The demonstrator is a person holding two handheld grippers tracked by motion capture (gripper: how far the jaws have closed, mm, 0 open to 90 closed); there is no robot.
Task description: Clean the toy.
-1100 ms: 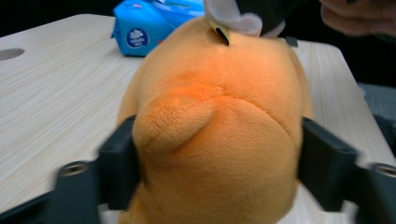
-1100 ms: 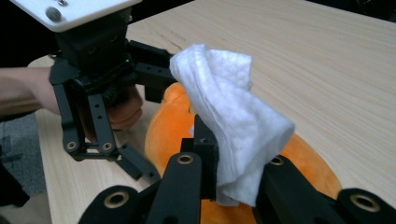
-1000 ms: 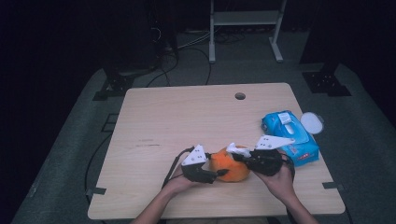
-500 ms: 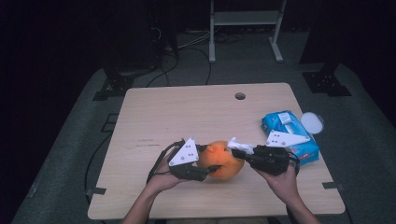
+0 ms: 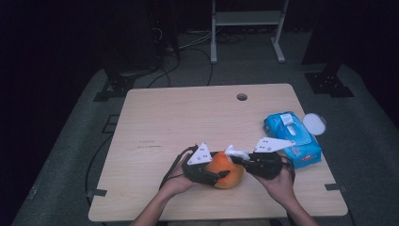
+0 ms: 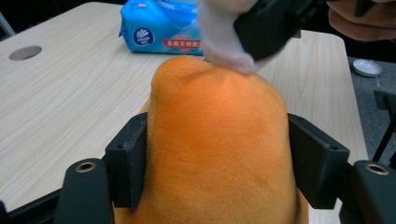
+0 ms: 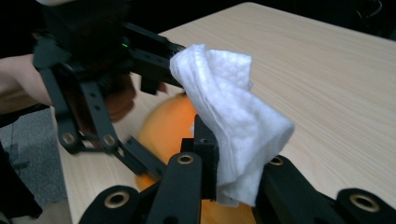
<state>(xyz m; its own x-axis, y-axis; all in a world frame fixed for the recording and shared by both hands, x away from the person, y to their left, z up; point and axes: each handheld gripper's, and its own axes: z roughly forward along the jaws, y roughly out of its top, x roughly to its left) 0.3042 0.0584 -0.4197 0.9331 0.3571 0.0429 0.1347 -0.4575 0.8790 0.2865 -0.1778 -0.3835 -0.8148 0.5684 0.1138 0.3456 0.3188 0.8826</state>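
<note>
Right now my left gripper [image 5: 217, 175] grasps the orange plush toy [image 5: 226, 169] at the table's [image 5: 188, 117] six o'clock edge, jaws just opened wider yet pads pressing its sides. My right gripper [image 5: 241, 159], clenched on a white wipe [image 5: 236, 152], dabs the toy's top; wiping looks underway, flanks left. Since earlier, the toy sits slightly higher. The blue wipe pack [image 5: 291, 136] lies at three o'clock.

It looks like a lab or recording studio rather than a home: a bare wooden table [image 5: 188, 122] with a cable hole [image 5: 242, 97] stands on grey carpet [image 5: 70, 155] in a darkened room, with cables [image 5: 188, 44], black stand feet [image 5: 110, 89] and a white metal frame [image 5: 247, 28] beyond the grippers.
</note>
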